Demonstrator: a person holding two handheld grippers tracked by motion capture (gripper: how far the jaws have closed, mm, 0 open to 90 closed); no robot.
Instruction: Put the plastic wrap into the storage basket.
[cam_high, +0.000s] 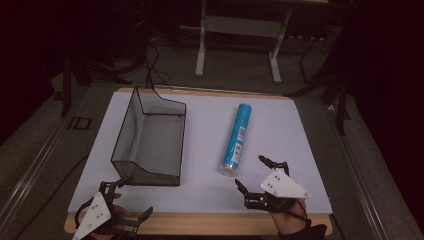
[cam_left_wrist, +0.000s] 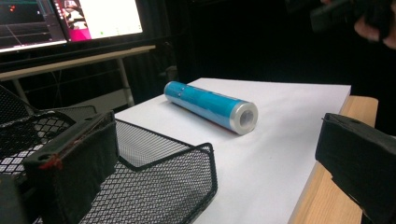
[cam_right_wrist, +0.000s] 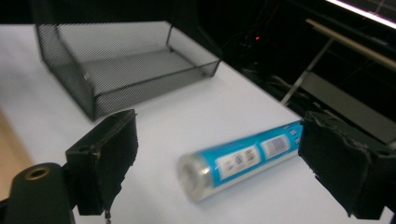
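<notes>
Right gripper (cam_high: 252, 172) spread wide, jaws well apart and empty, poised just behind the near end of the blue tube (cam_high: 236, 140) without touching it. In the right gripper view (cam_right_wrist: 215, 163), tube (cam_right_wrist: 243, 159) seen between the two black jaws, silver cap end turned toward the camera, lying flat on the white sheet (cam_right_wrist: 187, 116), clear of both pads. Held from below by a hand (cam_high: 295, 220) at the front edge of the tabletop (cam_high: 200, 223).

Left gripper (cam_high: 134, 197) likewise spread wide, nothing pinched, low at the near left corner, close in front of the black mesh tray (cam_high: 150, 137). In the left gripper view (cam_left_wrist: 210, 177), one jaw over the near mesh wall of the tray (cam_left_wrist: 159, 177); contact with the mesh impossible to tell. Other jaw out over the wooden edge of the tabletop (cam_left_wrist: 327, 196).

Blue tube (cam_left_wrist: 210, 106) lying on its side right of centre on the white sheet (cam_high: 210, 130), long axis running away from the person, tilted slightly, well apart from the tray. Tray standing to the left, tall back wall at the left side, open and holding nothing.
</notes>
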